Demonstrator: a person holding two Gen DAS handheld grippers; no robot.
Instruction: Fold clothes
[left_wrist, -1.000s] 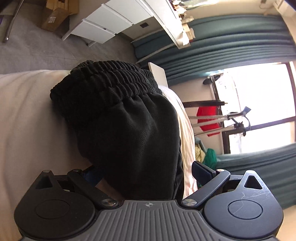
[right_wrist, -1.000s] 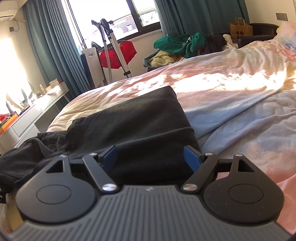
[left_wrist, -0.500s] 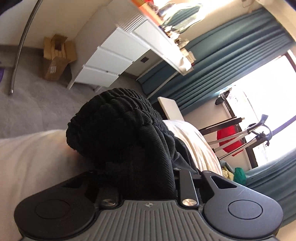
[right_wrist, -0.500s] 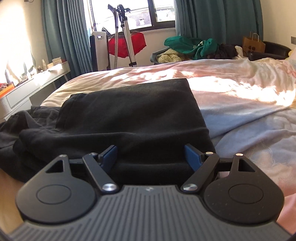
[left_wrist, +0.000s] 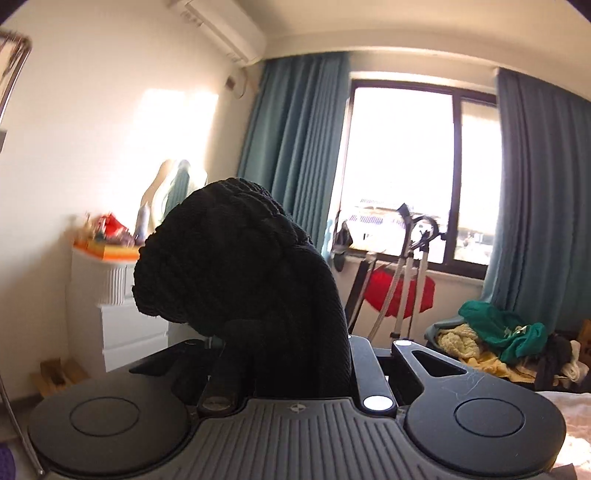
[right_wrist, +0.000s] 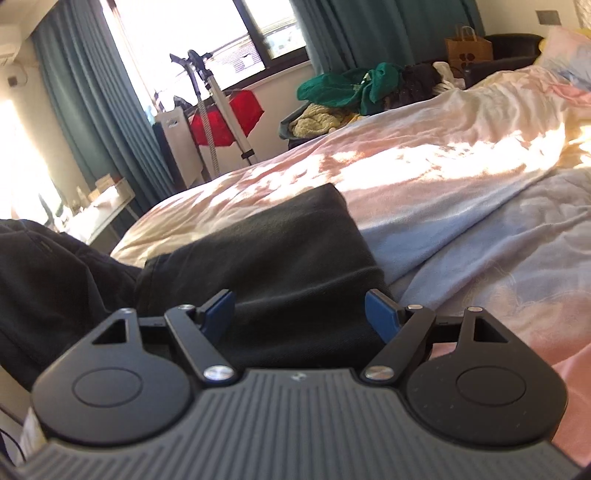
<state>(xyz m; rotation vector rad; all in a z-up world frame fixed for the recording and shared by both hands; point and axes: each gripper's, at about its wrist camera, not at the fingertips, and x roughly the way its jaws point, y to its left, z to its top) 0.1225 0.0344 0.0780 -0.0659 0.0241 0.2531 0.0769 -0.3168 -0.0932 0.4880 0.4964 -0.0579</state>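
A pair of black trousers lies on the bed. In the left wrist view my left gripper is shut on the bunched elastic waistband and holds it lifted in the air, facing the window. In the right wrist view the trouser legs lie flat on the bedding, and the lifted part rises at the left. My right gripper is open and empty, low over the near end of the legs; its blue pads straddle the cloth without closing.
A pile of green and yellow clothes sits beyond the bed. A red garment on a stand is by the window. A white drawer unit stands at the left wall. Teal curtains frame the window.
My left gripper closed on the waistband, lifted it off the bed and swung up to face the window. My right gripper stayed open over the legs, tilting slightly.
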